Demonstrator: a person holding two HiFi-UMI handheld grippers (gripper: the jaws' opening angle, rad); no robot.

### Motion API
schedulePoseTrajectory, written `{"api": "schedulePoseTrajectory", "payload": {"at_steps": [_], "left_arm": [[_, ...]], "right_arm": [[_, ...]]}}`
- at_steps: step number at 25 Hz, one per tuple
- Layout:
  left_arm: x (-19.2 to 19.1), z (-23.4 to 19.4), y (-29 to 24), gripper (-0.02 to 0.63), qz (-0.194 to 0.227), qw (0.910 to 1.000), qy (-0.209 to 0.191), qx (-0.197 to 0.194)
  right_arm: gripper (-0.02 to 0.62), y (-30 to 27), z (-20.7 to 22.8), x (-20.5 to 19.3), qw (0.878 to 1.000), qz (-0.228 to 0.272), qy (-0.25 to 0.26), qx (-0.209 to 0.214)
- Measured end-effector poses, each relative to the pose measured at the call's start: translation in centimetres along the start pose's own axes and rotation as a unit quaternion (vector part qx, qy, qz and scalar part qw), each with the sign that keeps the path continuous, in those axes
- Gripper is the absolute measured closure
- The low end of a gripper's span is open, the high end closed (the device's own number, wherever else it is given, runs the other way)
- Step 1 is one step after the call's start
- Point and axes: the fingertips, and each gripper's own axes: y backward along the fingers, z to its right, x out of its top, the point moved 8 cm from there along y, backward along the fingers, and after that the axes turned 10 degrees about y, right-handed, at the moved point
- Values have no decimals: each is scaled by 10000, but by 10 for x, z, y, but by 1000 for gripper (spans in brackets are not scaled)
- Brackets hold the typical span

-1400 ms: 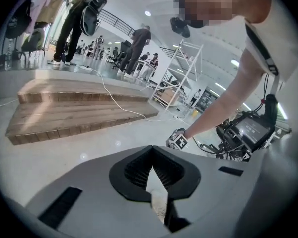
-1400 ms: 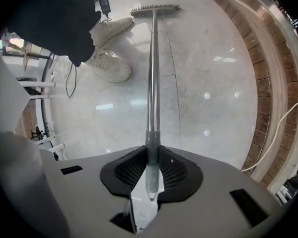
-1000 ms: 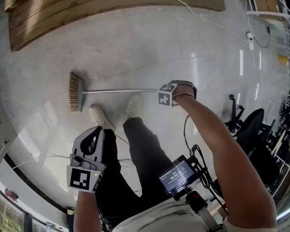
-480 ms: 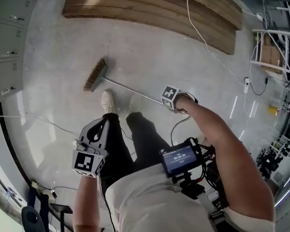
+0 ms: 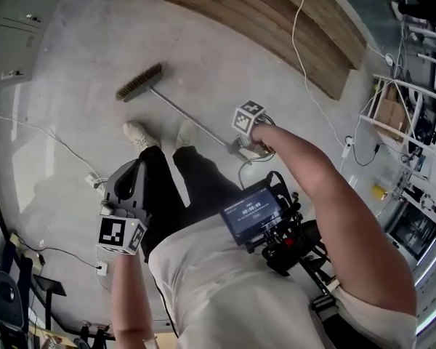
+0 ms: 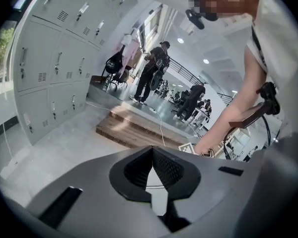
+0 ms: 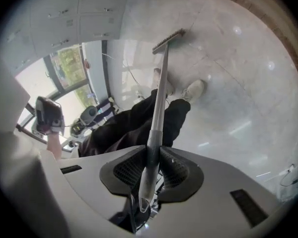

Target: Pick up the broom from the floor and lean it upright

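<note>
The broom has a brown bristle head (image 5: pixel 139 83) that rests on the grey floor, and a thin metal handle (image 5: pixel 192 117) that slants up from it. My right gripper (image 5: pixel 236 149) is shut on the handle's grey upper end, just in front of the person's legs. In the right gripper view the handle (image 7: pixel 151 155) is pinched between both pads, and the broom head (image 7: pixel 168 40) lies far off along it. My left gripper (image 5: pixel 134 169) hangs beside the left leg, away from the broom. Its jaws (image 6: pixel 152 152) are shut with nothing in them.
A low wooden platform (image 5: pixel 276 20) crosses the floor behind the broom, with a white cable (image 5: pixel 305 57) over it. Grey lockers (image 5: pixel 14 20) stand at the left and metal shelving (image 5: pixel 414 122) at the right. The person's shoes (image 5: pixel 139 133) are near the broom head. Other people (image 6: pixel 151 73) stand farther off.
My right gripper has risen with the handle end, so the broom now slants up from its head. The left gripper has also come up, still shut. The head view has swung round.
</note>
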Motion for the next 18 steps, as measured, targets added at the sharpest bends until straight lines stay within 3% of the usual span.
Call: {"api": "schedulePoseTrajectory", "payload": {"at_steps": [6, 15, 18], "left_arm": [[-13, -13, 16, 600, 75, 9994, 305, 117], [23, -15, 35, 600, 422, 9979, 451, 209], [27, -30, 46, 600, 541, 9977, 325, 259]], "right_arm": [[502, 6, -37, 15, 9978, 417, -109, 501], [497, 54, -91, 48, 9954, 867, 3, 418], [497, 61, -112, 70, 9949, 968, 51, 291]]}}
